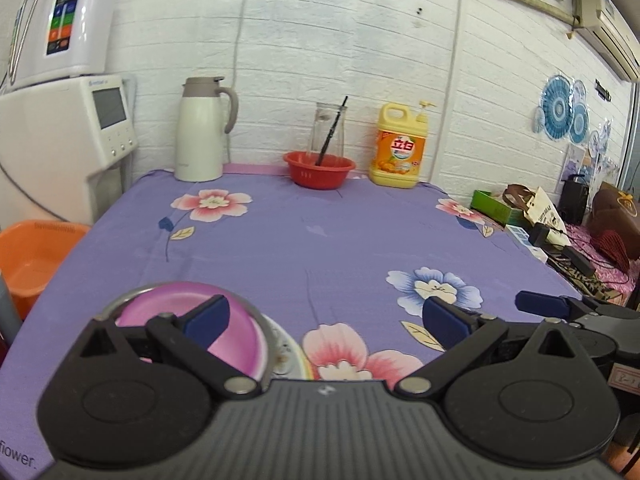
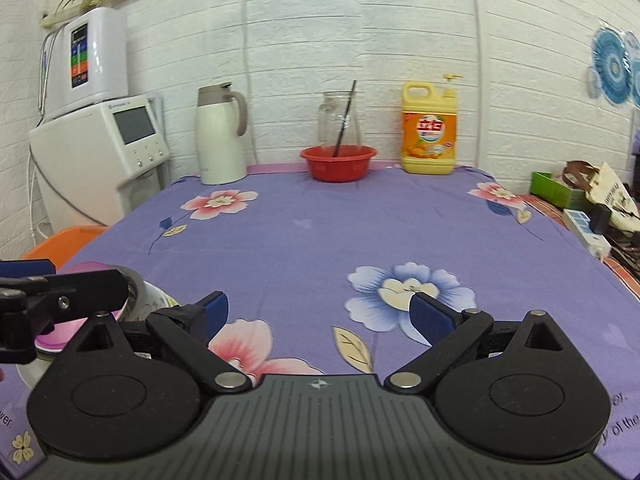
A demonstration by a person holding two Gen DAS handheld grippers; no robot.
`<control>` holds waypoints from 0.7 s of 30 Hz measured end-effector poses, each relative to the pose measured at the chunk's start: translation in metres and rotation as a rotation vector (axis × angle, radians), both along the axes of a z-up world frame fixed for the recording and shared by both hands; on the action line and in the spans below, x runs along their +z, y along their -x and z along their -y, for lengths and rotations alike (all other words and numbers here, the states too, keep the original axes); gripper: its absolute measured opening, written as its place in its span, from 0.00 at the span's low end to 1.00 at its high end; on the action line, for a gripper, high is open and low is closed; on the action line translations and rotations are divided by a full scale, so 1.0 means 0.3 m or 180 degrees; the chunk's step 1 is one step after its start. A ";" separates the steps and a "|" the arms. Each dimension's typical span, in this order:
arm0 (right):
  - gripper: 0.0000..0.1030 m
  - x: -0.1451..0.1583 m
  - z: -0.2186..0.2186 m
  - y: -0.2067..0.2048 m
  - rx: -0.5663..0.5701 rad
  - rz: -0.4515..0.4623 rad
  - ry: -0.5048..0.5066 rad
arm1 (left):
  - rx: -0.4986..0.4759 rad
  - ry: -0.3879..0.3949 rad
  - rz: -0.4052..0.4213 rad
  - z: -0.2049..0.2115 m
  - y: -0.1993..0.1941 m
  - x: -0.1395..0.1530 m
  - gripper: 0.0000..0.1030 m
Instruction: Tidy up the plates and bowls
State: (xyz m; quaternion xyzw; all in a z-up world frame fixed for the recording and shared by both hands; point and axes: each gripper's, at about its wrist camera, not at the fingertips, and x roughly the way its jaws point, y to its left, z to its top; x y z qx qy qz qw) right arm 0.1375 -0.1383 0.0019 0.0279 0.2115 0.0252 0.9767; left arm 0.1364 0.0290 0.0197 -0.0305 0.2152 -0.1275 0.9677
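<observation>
At the far left, just off the table edge, sits an orange tub [image 1: 32, 256]. Next comes the stack of dishes: a pink plate [image 1: 240, 344] resting in a steel bowl [image 1: 132, 294], which sits on a white patterned plate [image 1: 286, 350]. The stack lies at the left pad [image 1: 208, 316] of the left gripper [image 1: 324, 320], low and close, partly hidden behind that finger. The left gripper's jaws stand wide apart and grasp nothing; only purple flowered cloth [image 1: 300, 240] shows between them.

Right of it, the right gripper [image 2: 316, 312] is also spread wide and empty, over a pink flower print. From its view the stack [image 2: 148, 296] lies beyond its left finger, with the left gripper between them. So the left hand is plainly nearer; the dishes sit to its left, and it would likely need to shift leftward to bring a rim between the jaws. The dishes are round, so there is no long axis to align.

Far ahead against the wall stand a white jug [image 1: 200, 136], a red bowl [image 1: 319, 170] and a yellow bottle [image 1: 398, 148].
</observation>
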 end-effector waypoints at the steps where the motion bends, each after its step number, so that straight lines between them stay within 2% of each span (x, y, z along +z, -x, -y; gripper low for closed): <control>1: 1.00 -0.004 0.023 0.013 -0.0044 0.0001 -0.0036 | -0.0004 -0.0025 0.0008 0.020 0.004 0.000 0.99; 12: 1.00 -0.052 0.207 0.119 -0.0381 -0.0041 -0.0463 | -0.0109 -0.0349 0.0099 0.187 0.062 -0.004 0.99; 21: 1.00 -0.057 0.232 0.157 -0.0395 -0.0024 -0.0579 | -0.0156 -0.0367 0.0076 0.217 0.095 -0.009 0.99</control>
